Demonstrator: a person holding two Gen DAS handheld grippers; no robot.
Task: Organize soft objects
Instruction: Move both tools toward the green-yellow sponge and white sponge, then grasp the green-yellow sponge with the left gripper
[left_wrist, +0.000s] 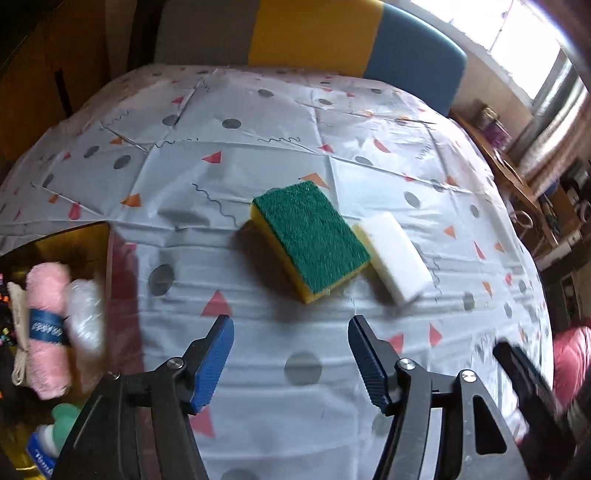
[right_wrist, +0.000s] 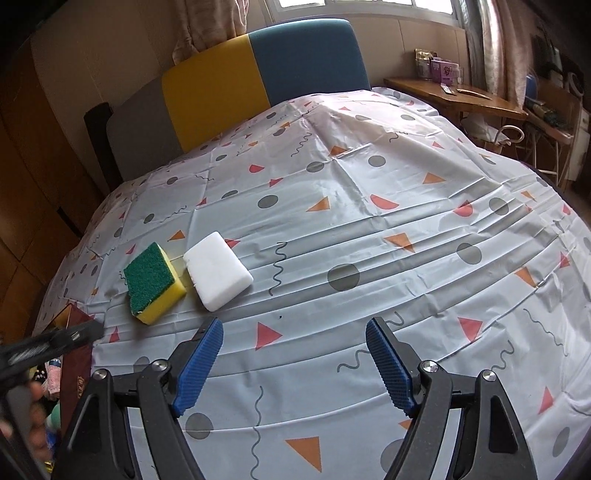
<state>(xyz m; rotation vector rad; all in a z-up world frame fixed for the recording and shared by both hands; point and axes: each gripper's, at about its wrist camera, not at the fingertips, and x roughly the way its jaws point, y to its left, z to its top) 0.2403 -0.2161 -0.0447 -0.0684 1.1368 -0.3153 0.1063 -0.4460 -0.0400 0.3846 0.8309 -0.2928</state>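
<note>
Green-topped yellow rectangular sponge (left_wrist: 311, 240) lies flat, long axis diagonal, touching the white foam block (left_wrist: 392, 256) alongside; left gripper (left_wrist: 291, 360) and right gripper (right_wrist: 294, 363) both gape, empty.

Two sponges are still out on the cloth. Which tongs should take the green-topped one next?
Left, probably. The left tongs are open and empty, with the green-topped sponge straight ahead. From the right tongs, also open, it lies off to the side beyond the white sponge.

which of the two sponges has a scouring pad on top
The yellow sponge with the green scouring layer; the plain white sponge touching its side has none.
</note>
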